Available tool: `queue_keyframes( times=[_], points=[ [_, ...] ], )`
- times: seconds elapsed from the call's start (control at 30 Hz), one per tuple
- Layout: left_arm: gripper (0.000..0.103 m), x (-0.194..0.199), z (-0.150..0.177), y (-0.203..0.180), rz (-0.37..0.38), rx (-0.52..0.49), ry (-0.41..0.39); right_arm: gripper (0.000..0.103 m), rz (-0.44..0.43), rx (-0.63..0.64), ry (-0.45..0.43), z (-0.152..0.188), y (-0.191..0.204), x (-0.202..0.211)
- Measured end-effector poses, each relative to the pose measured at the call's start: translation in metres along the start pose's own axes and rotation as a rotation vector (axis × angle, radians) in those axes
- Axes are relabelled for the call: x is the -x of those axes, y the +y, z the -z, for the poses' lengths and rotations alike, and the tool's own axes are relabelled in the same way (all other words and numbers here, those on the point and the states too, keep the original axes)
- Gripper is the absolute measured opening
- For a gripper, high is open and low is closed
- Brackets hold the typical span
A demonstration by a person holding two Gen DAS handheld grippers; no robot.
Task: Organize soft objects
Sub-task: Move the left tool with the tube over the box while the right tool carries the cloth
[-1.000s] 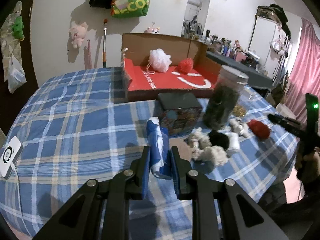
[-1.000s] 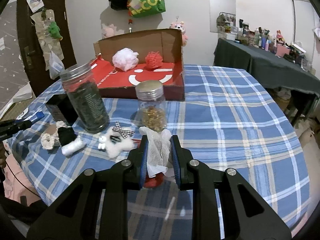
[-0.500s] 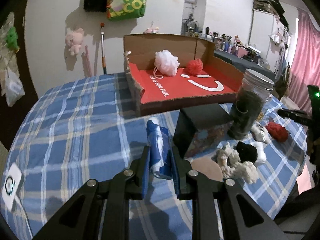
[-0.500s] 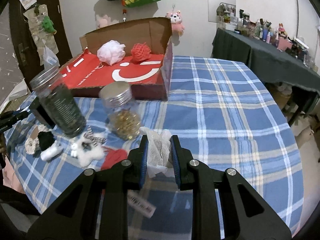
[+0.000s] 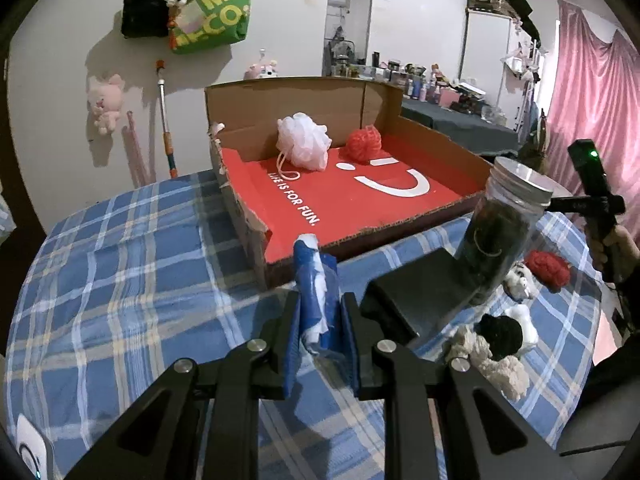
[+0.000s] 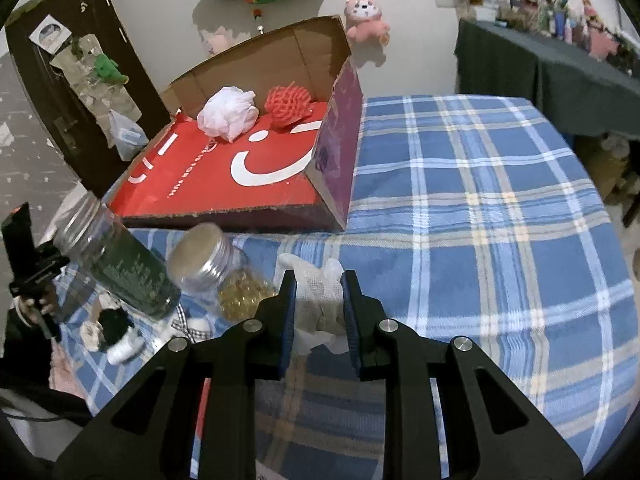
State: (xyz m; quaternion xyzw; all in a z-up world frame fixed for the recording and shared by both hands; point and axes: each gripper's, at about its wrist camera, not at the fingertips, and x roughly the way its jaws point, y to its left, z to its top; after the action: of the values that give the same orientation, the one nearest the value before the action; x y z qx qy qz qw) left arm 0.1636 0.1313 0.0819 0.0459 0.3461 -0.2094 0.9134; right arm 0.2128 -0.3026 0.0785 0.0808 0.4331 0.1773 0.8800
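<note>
Here, the left wrist view shows the left tongs [image 5: 320,332] clamped on a blue-and-white cloth [image 5: 316,292] just before the red-lined box [image 5: 400,200], a black block [image 5: 412,296] beside. The right wrist view alone shows the right tongs [image 6: 319,312] pinching a white mesh cloth [image 6: 316,300], a gold-filled jar [image 6: 216,272] between them and the box.

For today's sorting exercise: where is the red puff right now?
In the left wrist view, the red puff sits at the back of the cardboard box, just right of the white puff.

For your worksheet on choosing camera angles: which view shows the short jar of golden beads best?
The right wrist view: the short jar of golden beads lies close ahead, with its metal lid and contents plain, beside the tall dark jar. In the left wrist view it is not visible; only the tall dark jar shows there.
</note>
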Motion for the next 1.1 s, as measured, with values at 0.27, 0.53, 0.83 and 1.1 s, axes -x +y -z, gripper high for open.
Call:
queue_keyframes(
  times=[0.27,0.53,0.83,1.1],
  points=[
    [0.021,-0.007,-0.014,0.003,0.061,-0.035,0.019,0.021,-0.121,-0.029,0.067,-0.025,-0.009,-0.010],
    [0.021,-0.011,-0.028,0.001,0.094,-0.077,0.028,0.021,-0.192,-0.001,0.136,-0.050,-0.003,-0.020],
    [0.021,-0.015,-0.054,-0.009,0.118,-0.098,0.004,0.021,-0.256,0.048,0.164,-0.071,0.014,-0.027],
    [0.021,-0.046,-0.087,-0.020,0.054,-0.049,0.061,0.021,-0.234,0.124,0.125,-0.096,0.045,-0.036]
  ],
)
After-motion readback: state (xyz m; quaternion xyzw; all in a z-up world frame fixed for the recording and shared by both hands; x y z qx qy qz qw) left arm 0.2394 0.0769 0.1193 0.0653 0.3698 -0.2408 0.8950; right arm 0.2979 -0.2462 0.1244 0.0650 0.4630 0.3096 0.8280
